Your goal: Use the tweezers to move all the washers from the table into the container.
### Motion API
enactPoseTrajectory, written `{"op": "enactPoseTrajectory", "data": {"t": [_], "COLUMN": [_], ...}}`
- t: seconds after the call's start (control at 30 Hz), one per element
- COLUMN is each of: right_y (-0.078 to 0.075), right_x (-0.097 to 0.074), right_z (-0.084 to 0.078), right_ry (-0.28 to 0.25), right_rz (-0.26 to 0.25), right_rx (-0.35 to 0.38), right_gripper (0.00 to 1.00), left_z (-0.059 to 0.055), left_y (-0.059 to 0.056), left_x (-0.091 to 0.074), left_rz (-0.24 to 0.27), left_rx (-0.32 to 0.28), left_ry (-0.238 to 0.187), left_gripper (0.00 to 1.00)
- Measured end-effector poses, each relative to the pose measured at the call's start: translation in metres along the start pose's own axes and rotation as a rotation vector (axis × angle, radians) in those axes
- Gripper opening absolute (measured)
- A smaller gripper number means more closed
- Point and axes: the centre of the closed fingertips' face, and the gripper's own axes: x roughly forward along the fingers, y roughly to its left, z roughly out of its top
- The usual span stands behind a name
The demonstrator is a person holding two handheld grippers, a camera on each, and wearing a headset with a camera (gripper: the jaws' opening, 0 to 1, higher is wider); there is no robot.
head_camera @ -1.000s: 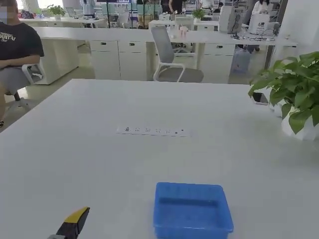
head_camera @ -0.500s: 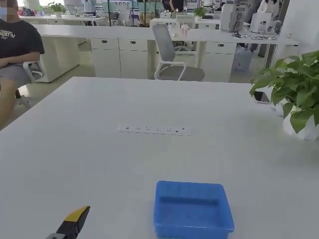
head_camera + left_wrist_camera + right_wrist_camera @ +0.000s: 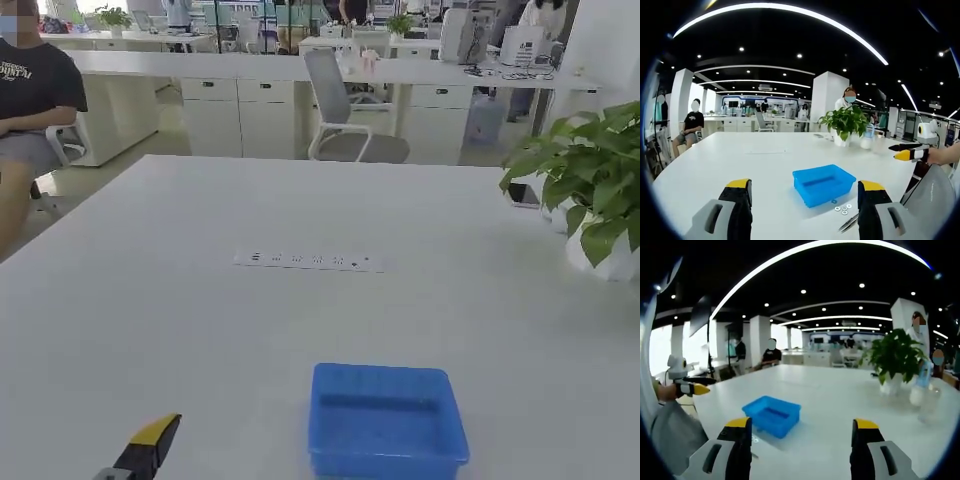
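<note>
Tweezers (image 3: 847,224) lie on the counter (image 3: 715,165) at lower right of the left gripper view, slanting up toward the washers (image 3: 841,206) beside the blue container (image 3: 822,184). The left gripper (image 3: 805,186), jaws spread and empty, looks nearer than the right gripper (image 3: 802,423), likewise spread.

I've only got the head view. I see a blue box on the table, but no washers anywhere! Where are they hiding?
Observer: The left gripper view shows them. A few washers lie on the table beside the near corner of the blue container.
Operator: And the tweezers? I can't find those either!
Observer: In that same view, what look like the tweezers lie flat on the table, a little nearer the person than the washers, with nothing holding them.
</note>
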Motion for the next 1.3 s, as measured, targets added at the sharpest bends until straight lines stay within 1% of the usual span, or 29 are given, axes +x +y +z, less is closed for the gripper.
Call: {"op": "enactPoseTrajectory", "data": {"t": [0.17, 0.23, 0.27, 0.33, 0.37, 0.4, 0.43, 0.47, 0.5, 0.53, 0.57, 0.63, 0.67, 0.7, 0.73, 0.77, 0.8, 0.83, 0.87, 0.9, 0.93, 0.97, 1.0, 1.07, 1.1, 1.17, 1.2, 1.27, 1.3], "right_y": [0.000, 0.000, 0.000, 0.000, -0.003, -0.003, -0.002, 0.002, 0.006, 0.012, 0.015, 0.026, 0.032, 0.036, 0.044, 0.048, 0.053, 0.057, 0.062, 0.068, 0.072, 0.079, 0.081, 0.087, 0.090, 0.092, 0.093, 0.095, 0.097], "right_x": [0.000, 0.000, 0.000, -0.002, -0.003, -0.003, -0.003, 0.000, 0.002, 0.005, 0.007, 0.013, 0.017, 0.020, 0.024, 0.026, 0.030, 0.030, 0.034, 0.035, 0.036, 0.038, 0.038, 0.039, 0.040, 0.041, 0.042, 0.043, 0.044], "right_z": [0.001, 0.002, 0.002, 0.003, 0.002, -0.001, -0.002, -0.002, 0.000, 0.000, -0.002, -0.008, -0.013, -0.016, -0.023, -0.028, -0.033, -0.038, -0.039, -0.045, -0.048, -0.055, -0.060, -0.075, -0.085, -0.097, -0.107, -0.118, -0.122], "right_ry": [0.000, -0.001, 0.002, 0.030, 0.065, 0.093, 0.107, 0.120, 0.117, 0.131, 0.150, 0.199, 0.234, 0.250, 0.282, 0.306, 0.325, 0.349, 0.346, 0.367, 0.379, 0.397, 0.419, 0.476, 0.509, 0.550, 0.580, 0.613, 0.618], "right_rz": [-0.001, -0.001, -0.002, -0.010, -0.030, -0.032, -0.029, -0.018, -0.003, 0.025, 0.039, 0.096, 0.123, 0.147, 0.194, 0.216, 0.240, 0.267, 0.296, 0.342, 0.366, 0.410, 0.427, 0.491, 0.519, 0.544, 0.567, 0.597, 0.606], "right_rx": [-0.003, -0.007, -0.009, -0.050, -0.101, -0.129, -0.138, -0.124, -0.119, -0.123, -0.140, -0.218, -0.264, -0.295, -0.319, -0.324, -0.334, -0.343, -0.354, -0.369, -0.375, -0.381, -0.391, -0.446, -0.464, -0.489, -0.515, -0.546, -0.558], "right_gripper": [0.81, 0.81, 0.82, 0.80, 0.79, 0.79, 0.80, 0.79, 0.78, 0.76, 0.73, 0.65, 0.59, 0.55, 0.51, 0.48, 0.46, 0.41, 0.34, 0.29, 0.23, 0.20, 0.16, 0.09, 0.06, 0.06, 0.05, 0.05, 0.06], "left_z": [0.000, -0.004, -0.008, -0.013, -0.013, -0.015, -0.017, -0.018, -0.020, -0.023, -0.027, -0.033, -0.035, -0.039, -0.045, -0.049, -0.053, -0.056, -0.059, -0.062, -0.066, -0.071, -0.074, -0.081, -0.084, -0.088, -0.094, -0.097, -0.099], "left_y": [-0.001, -0.003, -0.003, -0.003, -0.003, -0.004, -0.005, -0.005, -0.004, -0.005, -0.008, -0.014, -0.018, -0.020, -0.023, -0.025, -0.027, -0.029, -0.033, -0.036, -0.038, -0.042, -0.043, -0.049, -0.054, -0.057, -0.060, -0.063, -0.065], "left_x": [0.000, 0.001, 0.002, 0.002, 0.002, 0.002, 0.001, 0.001, 0.002, 0.002, 0.002, 0.003, 0.004, 0.004, 0.003, 0.002, 0.001, 0.000, -0.001, -0.002, -0.003, -0.005, -0.005, -0.006, -0.007, -0.005, -0.006, -0.004, -0.004], "left_rz": [-0.004, -0.028, -0.040, -0.054, -0.060, -0.079, -0.090, -0.102, -0.110, -0.123, -0.152, -0.213, -0.240, -0.256, -0.283, -0.296, -0.319, -0.334, -0.358, -0.377, -0.390, -0.418, -0.428, -0.464, -0.495, -0.508, -0.536, -0.546, -0.558], "left_rx": [-0.002, -0.031, -0.044, -0.054, -0.056, -0.060, -0.069, -0.065, -0.056, -0.057, -0.061, -0.051, -0.045, -0.040, -0.031, -0.021, 0.001, 0.013, 0.033, 0.043, 0.057, 0.088, 0.115, 0.159, 0.166, 0.191, 0.214, 0.240, 0.250], "left_ry": [0.006, 0.034, 0.058, 0.095, 0.101, 0.121, 0.141, 0.150, 0.168, 0.194, 0.226, 0.269, 0.284, 0.303, 0.337, 0.361, 0.376, 0.396, 0.405, 0.421, 0.438, 0.470, 0.483, 0.511, 0.525, 0.538, 0.564, 0.580, 0.591], "left_gripper": [0.89, 0.89, 0.89, 0.88, 0.87, 0.85, 0.81, 0.77, 0.75, 0.76, 0.76, 0.69, 0.66, 0.65, 0.64, 0.63, 0.61, 0.58, 0.56, 0.53, 0.52, 0.50, 0.48, 0.46, 0.44, 0.42, 0.40, 0.39, 0.39]}}
